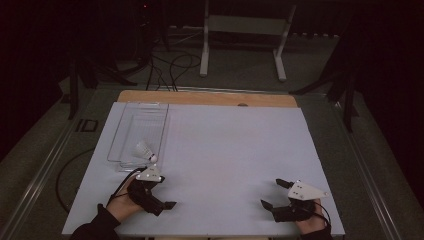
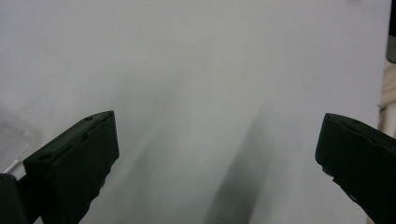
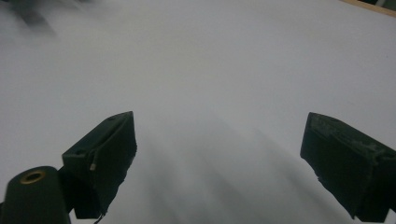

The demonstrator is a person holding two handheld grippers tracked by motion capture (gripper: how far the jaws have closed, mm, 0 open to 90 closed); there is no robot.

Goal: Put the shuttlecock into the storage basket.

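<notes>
Fingers (image 2: 74, 158) on both the left gripper (image 1: 162, 192) and right gripper (image 1: 274, 194) are spread wide with nothing held, and that shuttlecock (image 1: 145, 151) in the clear tray (image 1: 131, 114) by the board's left edge looks featherlight and crushable, so I'd pinch the cork tip gently.

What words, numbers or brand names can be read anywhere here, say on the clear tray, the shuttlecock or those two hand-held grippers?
None can be read.
Clear tray: no print shows on it.
Shuttlecock inside the tray: too small to tell whether it bears a label.
Left gripper and right gripper: the grey plates carry only small dark dots, no letters.
White table sheet: blank.
</notes>
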